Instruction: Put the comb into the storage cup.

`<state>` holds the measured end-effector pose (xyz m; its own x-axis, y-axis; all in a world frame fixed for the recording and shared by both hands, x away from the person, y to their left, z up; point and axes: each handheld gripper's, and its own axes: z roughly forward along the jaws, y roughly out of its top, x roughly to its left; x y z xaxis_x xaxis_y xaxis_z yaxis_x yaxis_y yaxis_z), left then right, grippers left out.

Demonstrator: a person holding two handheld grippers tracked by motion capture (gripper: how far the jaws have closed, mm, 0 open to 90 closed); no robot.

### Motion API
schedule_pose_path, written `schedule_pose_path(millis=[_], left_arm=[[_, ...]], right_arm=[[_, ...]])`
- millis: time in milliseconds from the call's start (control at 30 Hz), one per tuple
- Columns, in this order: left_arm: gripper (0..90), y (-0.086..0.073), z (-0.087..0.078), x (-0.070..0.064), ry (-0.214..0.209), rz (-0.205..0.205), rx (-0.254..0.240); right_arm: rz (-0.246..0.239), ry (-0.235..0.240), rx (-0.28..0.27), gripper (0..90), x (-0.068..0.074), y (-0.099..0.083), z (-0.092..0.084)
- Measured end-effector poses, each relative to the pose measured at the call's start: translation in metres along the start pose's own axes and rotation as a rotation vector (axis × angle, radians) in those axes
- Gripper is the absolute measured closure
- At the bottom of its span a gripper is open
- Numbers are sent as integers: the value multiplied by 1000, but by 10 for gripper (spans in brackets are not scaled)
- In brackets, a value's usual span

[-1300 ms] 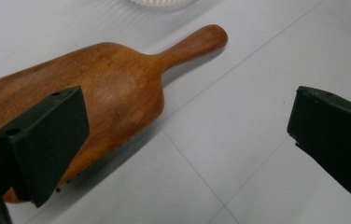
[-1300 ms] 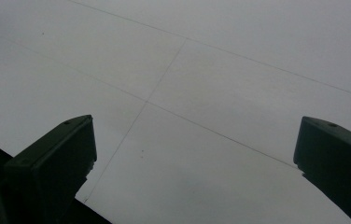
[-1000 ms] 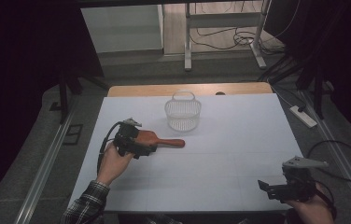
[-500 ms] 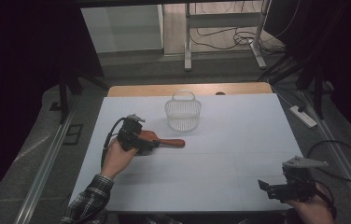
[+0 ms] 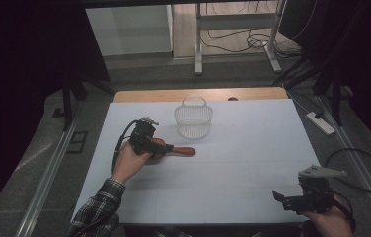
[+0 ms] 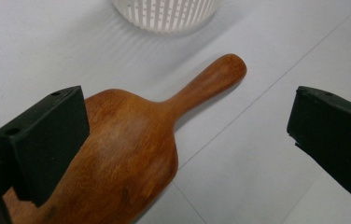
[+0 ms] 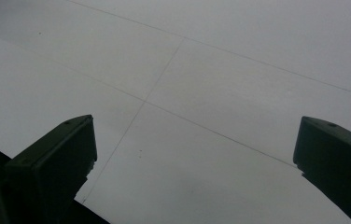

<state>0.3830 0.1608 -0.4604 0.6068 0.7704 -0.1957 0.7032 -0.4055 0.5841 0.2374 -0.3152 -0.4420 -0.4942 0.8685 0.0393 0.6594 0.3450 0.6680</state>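
Note:
A brown wooden scoop [image 5: 179,150] lies flat on the white table, its handle pointing right. My left gripper [image 5: 154,145] hovers over its broad end, open. In the left gripper view the scoop [image 6: 131,154] runs from beside the left jaw up toward the middle, and the right jaw stands well clear of it over bare table, so the left gripper [image 6: 187,144] holds nothing. My right gripper [image 5: 284,200] rests near the table's front right corner. In its own view the right gripper [image 7: 192,163] is open over bare tabletop.
A white slotted basket [image 5: 193,118] with a handle stands just beyond the scoop; its base [image 6: 166,11] shows at the top of the left gripper view. The white table [image 5: 252,148] has a wooden strip along its far edge. Cables and stand legs lie on the floor beyond.
My left hand and gripper have edged a little forward and to the right over the scoop. The scoop, the basket and the right gripper have stayed where they were.

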Motion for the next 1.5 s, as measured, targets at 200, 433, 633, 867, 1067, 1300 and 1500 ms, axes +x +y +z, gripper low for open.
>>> schedule_pose_path(millis=[200, 433, 633, 867, 1067, 1300, 1500], left_arm=[[0, 6, 5, 2, -2, 3, 5], [0, 14, 13, 2, -8, 9, 15], [0, 20, 20, 1, -7, 19, 28], [41, 25, 26, 0, 26, 37, 42], [320, 27, 27, 3, 25, 44, 57], [705, 29, 28, 7, 21, 48, 45], [892, 29, 31, 10, 40, 51, 64]], right_arm=[[0, 0, 1, 0, 0, 0, 0], [0, 0, 2, 0, 0, 0, 0], [0, 1, 2, 0, 0, 0, 0], [-1, 3, 2, 0, 0, 0, 0], [-2, 6, 0, 6, 0, 0, 0], [-2, 7, 1, 9, 0, 0, 0], [-4, 8, 0, 13, 0, 0, 0]])
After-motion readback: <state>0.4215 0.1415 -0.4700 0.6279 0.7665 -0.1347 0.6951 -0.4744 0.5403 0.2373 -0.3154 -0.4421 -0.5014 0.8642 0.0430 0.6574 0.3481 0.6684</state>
